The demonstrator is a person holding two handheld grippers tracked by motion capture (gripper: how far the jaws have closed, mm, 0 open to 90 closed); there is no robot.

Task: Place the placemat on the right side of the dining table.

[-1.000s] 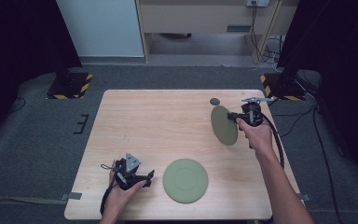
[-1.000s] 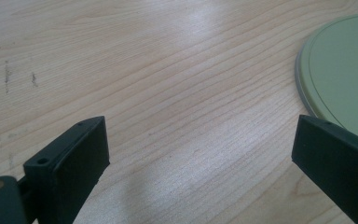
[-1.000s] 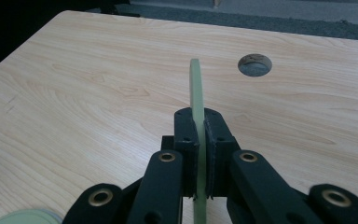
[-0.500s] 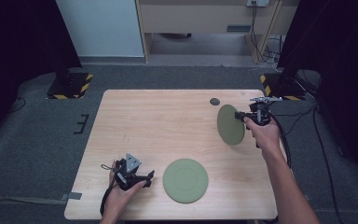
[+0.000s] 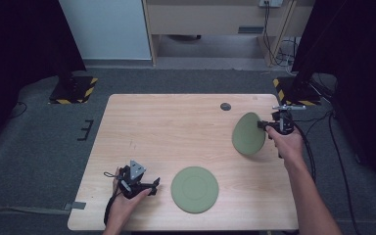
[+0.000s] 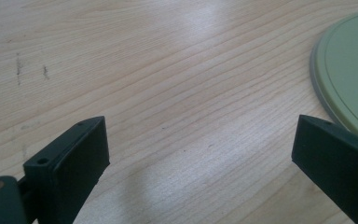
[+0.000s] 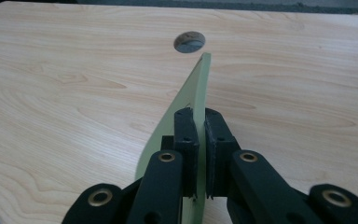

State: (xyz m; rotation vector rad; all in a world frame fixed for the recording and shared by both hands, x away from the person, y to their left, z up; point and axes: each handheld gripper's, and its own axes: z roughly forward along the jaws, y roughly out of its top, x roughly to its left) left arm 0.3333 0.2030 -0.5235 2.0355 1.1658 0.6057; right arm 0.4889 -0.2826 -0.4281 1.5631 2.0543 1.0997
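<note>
- Right gripper (image 5: pixel 269 125) has its fingers (image 7: pixel 186 140) clenched on the rim of a green plate (image 5: pixel 248 133), held on edge above the bench's (image 5: pixel 176 127) far right.
- Left gripper (image 5: pixel 144 185), fingers released, rests near-left beside the flat plate (image 5: pixel 194 189).
- Likely a stacking step: level the held plate before lowering it, and keep the grip firm.

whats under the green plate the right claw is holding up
Bare wooden table. The right claw holds the green plate on edge. Whether its lower rim touches the wood cannot be told.
</note>
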